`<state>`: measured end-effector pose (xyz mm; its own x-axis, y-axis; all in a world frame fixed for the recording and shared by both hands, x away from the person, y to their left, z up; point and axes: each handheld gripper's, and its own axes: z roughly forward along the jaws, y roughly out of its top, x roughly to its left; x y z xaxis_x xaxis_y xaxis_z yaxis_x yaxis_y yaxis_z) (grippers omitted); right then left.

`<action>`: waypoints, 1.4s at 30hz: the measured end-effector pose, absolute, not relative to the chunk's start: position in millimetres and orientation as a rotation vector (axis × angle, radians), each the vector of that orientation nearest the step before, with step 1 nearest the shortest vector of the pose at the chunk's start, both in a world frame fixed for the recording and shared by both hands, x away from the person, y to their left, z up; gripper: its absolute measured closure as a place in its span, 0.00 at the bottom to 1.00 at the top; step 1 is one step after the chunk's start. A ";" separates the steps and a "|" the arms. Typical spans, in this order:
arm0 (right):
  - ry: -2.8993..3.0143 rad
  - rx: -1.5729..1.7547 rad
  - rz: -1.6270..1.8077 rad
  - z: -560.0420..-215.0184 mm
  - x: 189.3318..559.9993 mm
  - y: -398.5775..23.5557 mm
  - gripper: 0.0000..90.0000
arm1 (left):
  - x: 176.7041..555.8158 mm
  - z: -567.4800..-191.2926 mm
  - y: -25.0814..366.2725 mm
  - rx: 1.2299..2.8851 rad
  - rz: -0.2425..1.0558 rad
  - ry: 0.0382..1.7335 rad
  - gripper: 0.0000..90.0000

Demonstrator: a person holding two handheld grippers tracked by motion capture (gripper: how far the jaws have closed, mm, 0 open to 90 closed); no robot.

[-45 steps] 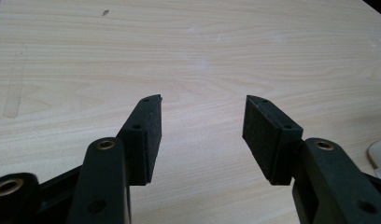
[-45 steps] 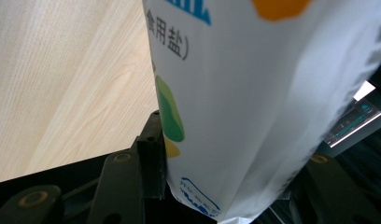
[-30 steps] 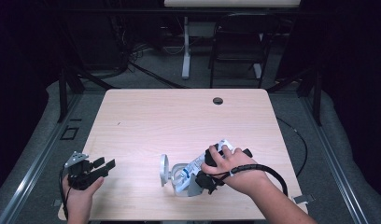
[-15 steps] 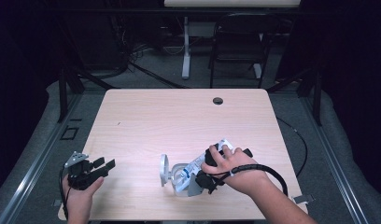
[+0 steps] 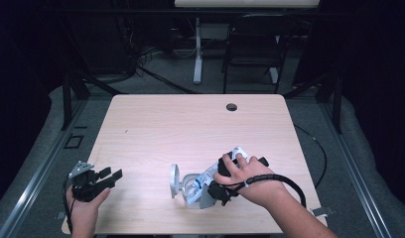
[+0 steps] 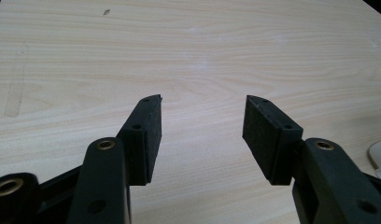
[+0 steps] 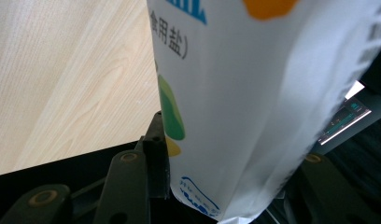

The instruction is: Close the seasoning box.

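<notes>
A white salt bag [image 7: 254,93] with blue lettering and green and orange marks stands between the jaws of my right gripper [image 7: 226,140]. One pad [image 7: 157,140] presses its side; the other is hidden behind it. The jaws have just been closing on the bag. In the high view my right gripper [image 5: 203,187] holds the bag [image 5: 198,179] low over the table's near middle, beside a white round dish [image 5: 174,179]. My left gripper [image 5: 111,174] rests at the near left corner, open with nothing between its pads [image 6: 144,135]; in its own view the left gripper [image 6: 202,100] faces bare wood.
The light wooden table [image 5: 190,129] has a small dark cable hole [image 5: 232,107] near its far edge. The dish's white rim [image 6: 379,156] shows at the right edge of the left gripper view. Dark floor, cables and chair legs lie beyond the table.
</notes>
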<state>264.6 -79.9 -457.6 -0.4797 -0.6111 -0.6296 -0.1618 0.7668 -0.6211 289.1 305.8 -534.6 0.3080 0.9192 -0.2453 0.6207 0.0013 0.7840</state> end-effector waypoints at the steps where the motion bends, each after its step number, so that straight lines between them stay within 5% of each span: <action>1: 2.031 -0.579 -0.614 -457.3 264.3 -79.6 0.62 | 289.1 -534.6 305.6 1.708 0.434 1.402 0.53; 42: 2.146 -0.462 -0.399 -465.1 269.2 -97.5 0.69 | 289.3 -534.8 305.3 1.720 0.428 1.405 0.53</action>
